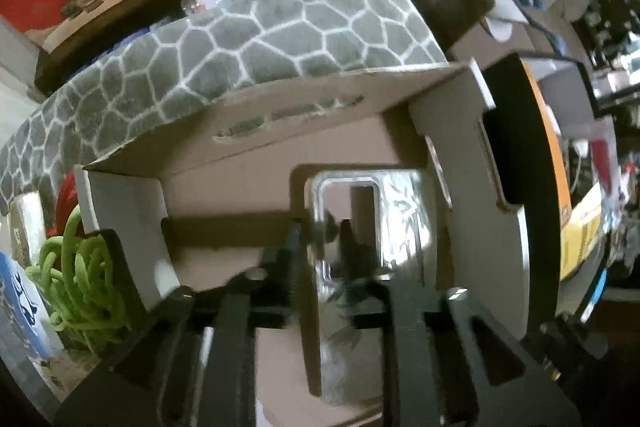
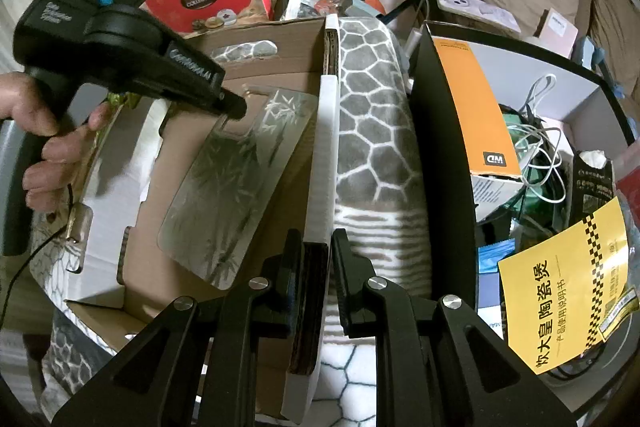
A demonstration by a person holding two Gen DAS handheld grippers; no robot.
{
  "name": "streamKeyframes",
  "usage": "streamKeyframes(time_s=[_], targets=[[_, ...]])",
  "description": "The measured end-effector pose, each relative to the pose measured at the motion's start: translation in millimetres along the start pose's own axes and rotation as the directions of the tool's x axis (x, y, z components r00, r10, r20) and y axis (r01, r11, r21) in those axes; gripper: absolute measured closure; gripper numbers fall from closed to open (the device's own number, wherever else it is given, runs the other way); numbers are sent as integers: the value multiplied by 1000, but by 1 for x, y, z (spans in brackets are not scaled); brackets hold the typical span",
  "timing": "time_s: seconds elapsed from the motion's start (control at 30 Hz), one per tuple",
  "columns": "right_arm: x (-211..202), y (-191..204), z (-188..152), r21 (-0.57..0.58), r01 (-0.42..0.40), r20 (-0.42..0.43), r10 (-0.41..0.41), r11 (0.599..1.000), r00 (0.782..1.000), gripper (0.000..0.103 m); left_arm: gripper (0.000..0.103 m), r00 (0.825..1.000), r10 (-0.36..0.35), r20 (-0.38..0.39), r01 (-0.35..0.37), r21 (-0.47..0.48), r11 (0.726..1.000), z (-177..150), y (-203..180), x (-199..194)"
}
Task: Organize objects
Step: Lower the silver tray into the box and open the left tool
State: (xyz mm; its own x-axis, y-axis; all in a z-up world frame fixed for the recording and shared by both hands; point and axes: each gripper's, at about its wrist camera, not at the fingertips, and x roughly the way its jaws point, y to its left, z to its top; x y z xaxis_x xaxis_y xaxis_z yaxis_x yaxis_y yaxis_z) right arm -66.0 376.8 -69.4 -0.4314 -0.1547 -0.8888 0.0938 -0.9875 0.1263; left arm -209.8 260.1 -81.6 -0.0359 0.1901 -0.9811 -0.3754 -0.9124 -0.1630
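While our left gripper pinches the handle end of the clear glass board etched with bamboo, that board hangs tilted inside the open brown cardboard box, lower end near the floor of it. Our right gripper is clamped on the box's white-edged side wall, steadying it against the grey pebble-patterned plush cushion. We judge the step as stowing the board; next we need to lower it flat, then let go
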Motion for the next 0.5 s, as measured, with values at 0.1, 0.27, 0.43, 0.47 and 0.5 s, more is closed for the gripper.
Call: streamKeyframes(time_s=[0.1, 0.27, 0.43, 0.47, 0.5], targets=[[0, 0, 0, 1, -1, 2, 1, 1000, 1000, 87, 77, 1000, 26, 16, -26, 8, 1000, -3, -4, 0], [1, 0, 0, -2, 3, 1, -3, 1000, 1000, 86, 95, 997, -76, 33, 80, -133, 988, -1, 13, 0], [1, -1, 0, -3, 4, 1, -4, 1000, 1000, 86, 95, 985, -151, 84, 168, -275, 947, -5, 31, 0], [1, -1, 0, -3, 4, 0, -4, 1000, 1000, 86, 95, 984, -150, 94, 171, -288, 942, -6, 33, 0], [1, -1, 0, -3, 3, 0, -3, 1000, 1000, 86, 95, 984, -144, 100, 168, -292, 941, -6, 32, 0]])
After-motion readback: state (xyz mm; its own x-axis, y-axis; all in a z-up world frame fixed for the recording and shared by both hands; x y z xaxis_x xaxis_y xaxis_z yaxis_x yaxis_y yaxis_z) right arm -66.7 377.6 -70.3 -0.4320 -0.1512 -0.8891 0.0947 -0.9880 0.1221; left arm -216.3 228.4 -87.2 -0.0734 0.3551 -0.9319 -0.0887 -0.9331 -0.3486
